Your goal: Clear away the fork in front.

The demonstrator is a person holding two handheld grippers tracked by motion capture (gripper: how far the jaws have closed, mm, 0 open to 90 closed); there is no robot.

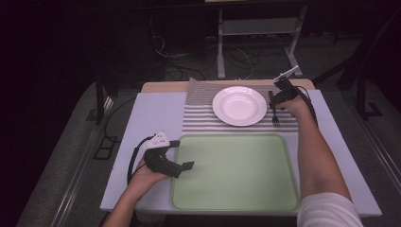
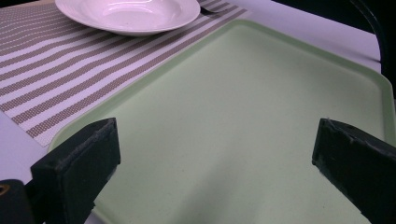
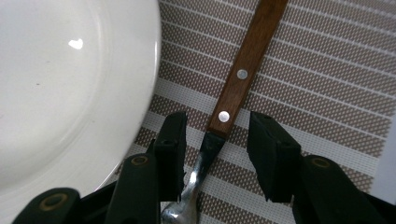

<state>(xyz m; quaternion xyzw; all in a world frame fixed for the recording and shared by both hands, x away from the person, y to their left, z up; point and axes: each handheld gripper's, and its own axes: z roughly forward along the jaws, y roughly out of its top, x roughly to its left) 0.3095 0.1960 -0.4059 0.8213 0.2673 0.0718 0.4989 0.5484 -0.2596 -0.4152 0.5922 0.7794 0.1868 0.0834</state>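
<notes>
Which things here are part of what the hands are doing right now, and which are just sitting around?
In play:
- fork, wooden handle, lying on the striped placemat, straddled by the open right gripper
- white plate just beside the fork

Idle, as far as I can judge:
- green tray, nothing on it
- left gripper, open, hovering over the tray's corner
- cables and frames on the floor behind

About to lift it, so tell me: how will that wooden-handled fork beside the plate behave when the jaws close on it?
The fork looks stiff: metal neck, riveted wooden handle. It lies flat on the striped placemat, so it probably won't roll. The right gripper straddles the neck, whose shiny metal may slip or pivot.
</notes>
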